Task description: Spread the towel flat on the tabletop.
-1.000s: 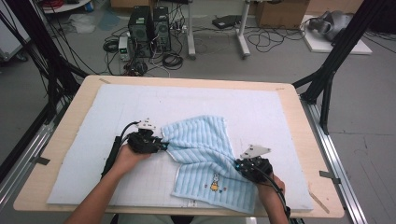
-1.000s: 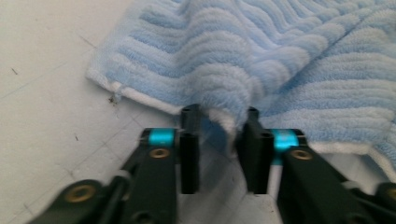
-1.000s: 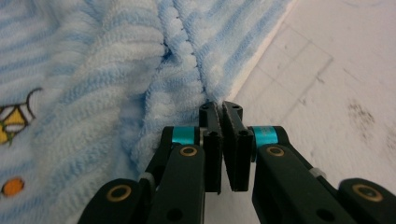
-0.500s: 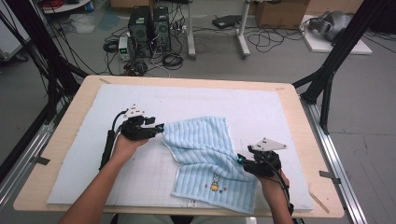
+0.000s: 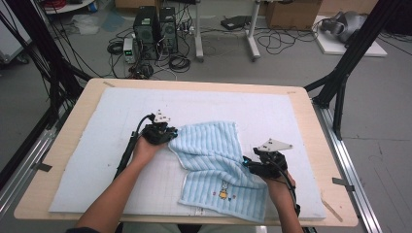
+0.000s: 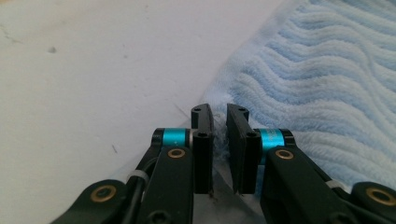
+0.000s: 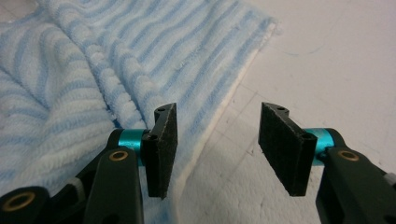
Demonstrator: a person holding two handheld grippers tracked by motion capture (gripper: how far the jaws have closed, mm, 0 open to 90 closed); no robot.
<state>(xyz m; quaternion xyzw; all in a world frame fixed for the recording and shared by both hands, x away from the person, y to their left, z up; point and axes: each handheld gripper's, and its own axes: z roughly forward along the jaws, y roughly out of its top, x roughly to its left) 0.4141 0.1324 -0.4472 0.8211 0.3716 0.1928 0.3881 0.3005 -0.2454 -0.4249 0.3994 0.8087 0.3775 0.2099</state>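
Fingers of the left gripper (image 5: 167, 135) sit nearly together, pinching the left corner of the blue striped towel (image 5: 218, 165), which lies rumpled on the white mat (image 5: 97, 160) covering the surface. Farther right, the right gripper (image 5: 248, 165) rests at the towel's right edge, fingers wide apart, holding nothing.

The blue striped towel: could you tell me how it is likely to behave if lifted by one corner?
The towel would probably hang limp, since it already lies in soft folds. Its ribbed terry looks easy to grip; the left gripper pinches a thin corner between nearly closed jaws. It likely drags on the white mat rather than sliding.
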